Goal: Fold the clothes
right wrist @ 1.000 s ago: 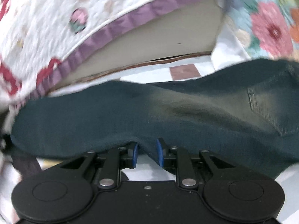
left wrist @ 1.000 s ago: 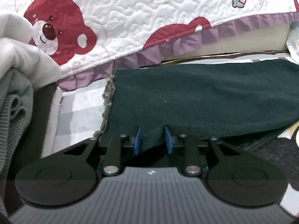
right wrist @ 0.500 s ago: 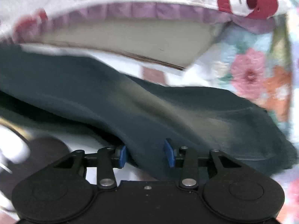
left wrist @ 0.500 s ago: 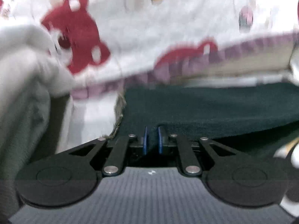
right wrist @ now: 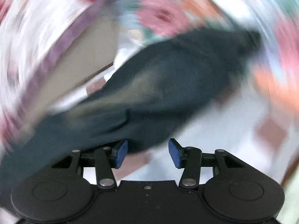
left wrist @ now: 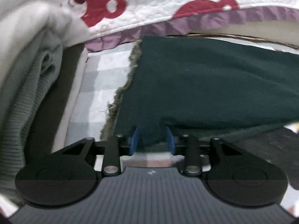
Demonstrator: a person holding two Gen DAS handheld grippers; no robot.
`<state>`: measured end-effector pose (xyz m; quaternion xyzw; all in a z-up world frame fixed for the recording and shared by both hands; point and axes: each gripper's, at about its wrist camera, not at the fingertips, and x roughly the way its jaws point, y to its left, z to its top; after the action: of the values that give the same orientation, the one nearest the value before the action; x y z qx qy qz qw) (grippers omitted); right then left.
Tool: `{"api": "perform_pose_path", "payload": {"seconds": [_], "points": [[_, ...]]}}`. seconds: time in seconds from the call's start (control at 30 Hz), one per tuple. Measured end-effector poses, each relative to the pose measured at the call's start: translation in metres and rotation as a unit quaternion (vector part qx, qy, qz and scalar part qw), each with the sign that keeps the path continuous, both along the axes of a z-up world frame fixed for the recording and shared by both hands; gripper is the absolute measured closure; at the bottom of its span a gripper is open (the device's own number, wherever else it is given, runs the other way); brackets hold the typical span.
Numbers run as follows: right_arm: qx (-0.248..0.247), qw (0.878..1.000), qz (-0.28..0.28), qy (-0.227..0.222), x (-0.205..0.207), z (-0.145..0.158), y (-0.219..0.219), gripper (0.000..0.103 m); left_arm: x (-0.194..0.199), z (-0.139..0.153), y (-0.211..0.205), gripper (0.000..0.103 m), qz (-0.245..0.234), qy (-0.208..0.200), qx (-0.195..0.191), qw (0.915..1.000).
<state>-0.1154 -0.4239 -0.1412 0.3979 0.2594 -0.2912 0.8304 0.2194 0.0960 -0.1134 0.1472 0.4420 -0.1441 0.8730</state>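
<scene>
- Two claws here, both with jaws opening. The left gripper (left wrist: pixel 151 140) has a flap of the dark green pants (left wrist: pixel 214 85) between its blue pads (left wrist: pixel 134 140), and I can't tell if they're pressing on it.
- Right gripper (right wrist: pixel 148 152) is spread wide. The pants (right wrist: pixel 168 85) edge sits by the left pad and the right pad is clear of it, so nothing's held. That view is super blurry.
- Pants lie straight ahead of the left claw, long axis running toward frame right, frayed hem (left wrist: pixel 121 93) at left.
- Left claw looks nearer that hem end, so I'd guess it leads the next fold.
- Room: checked sheet (left wrist: pixel 101 78) is open at left of the hem. The bear quilt (left wrist: pixel 158 9) crowds the top, the folded knits (left wrist: pixel 31 85) the far left.
</scene>
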Motion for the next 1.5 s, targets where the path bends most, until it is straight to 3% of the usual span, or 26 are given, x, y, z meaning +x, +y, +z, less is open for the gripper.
{"api": "perform_pose_path", "payload": {"seconds": [0.07,0.2,0.33,0.4,0.47,0.53,0.67,0.73,0.8,0.93,0.97,1.03,1.13,1.2,1.33,1.43,1.5], "points": [[0.076,0.992,0.019,-0.095,-0.014,0.003,-0.001,0.047,-0.009,0.026,-0.024,0.064,-0.026,0.020,-0.004,0.9994],[0.047,0.993,0.030,-0.103,-0.014,0.032,-0.030,0.046,-0.033,0.103,-0.099,0.060,-0.152,0.020,0.016,0.9880],[0.092,0.988,0.029,-0.125,-0.003,0.055,-0.075,0.045,-0.068,0.190,-0.176,0.042,-0.279,-0.020,0.041,0.9593],[0.060,0.992,0.041,-0.099,0.013,0.076,-0.090,0.044,-0.083,0.213,-0.211,0.038,-0.322,-0.044,0.039,0.9449],[0.021,0.996,0.059,-0.063,0.032,0.096,-0.103,0.042,-0.092,0.216,-0.248,0.037,-0.344,-0.054,0.024,0.9370],[0.026,0.995,0.077,-0.050,0.053,0.109,-0.118,0.042,-0.099,0.200,-0.286,0.037,-0.354,-0.053,-0.006,0.9338],[0.033,0.985,0.165,-0.027,0.099,0.141,-0.142,0.042,-0.100,0.136,-0.364,0.037,-0.357,-0.042,-0.062,0.9310],[-0.007,0.981,0.191,-0.019,0.105,0.161,-0.153,0.042,-0.094,0.104,-0.397,0.037,-0.350,-0.032,-0.075,0.9333],[-0.062,0.981,0.184,-0.014,0.097,0.171,-0.166,0.042,-0.088,0.072,-0.429,0.038,-0.342,-0.022,-0.087,0.9353],[-0.128,0.971,0.195,0.050,0.069,0.146,-0.192,0.042,-0.080,0.026,-0.468,0.038,-0.338,-0.053,-0.096,0.9347],[-0.145,0.969,0.188,0.073,0.062,0.134,-0.197,0.042,-0.078,0.017,-0.472,0.038,-0.344,-0.050,-0.092,0.9329],[-0.130,0.974,0.161,0.096,0.055,0.113,-0.210,0.042,-0.071,0.000,-0.479,0.038,-0.364,-0.026,-0.087,0.9269],[-0.052,0.988,0.138,0.045,0.063,0.097,-0.226,0.041,-0.064,-0.017,-0.480,0.037,-0.390,-0.009,-0.073,0.9177],[-0.053,0.987,0.144,0.050,0.083,0.094,-0.231,0.039,-0.059,-0.027,-0.480,0.037,-0.392,-0.007,-0.058,0.9182],[-0.111,0.975,0.134,0.138,0.121,0.087,-0.252,0.038,-0.049,-0.043,-0.471,0.036,-0.382,0.017,-0.073,0.9212],[-0.069,0.980,0.106,0.154,0.129,0.072,-0.284,0.038,-0.044,-0.049,-0.455,0.036,-0.370,0.023,-0.096,0.9238],[-0.017,0.987,0.079,0.139,0.122,0.066,-0.296,0.038,-0.042,-0.052,-0.448,0.036,-0.362,0.027,-0.108,0.9253]]}}
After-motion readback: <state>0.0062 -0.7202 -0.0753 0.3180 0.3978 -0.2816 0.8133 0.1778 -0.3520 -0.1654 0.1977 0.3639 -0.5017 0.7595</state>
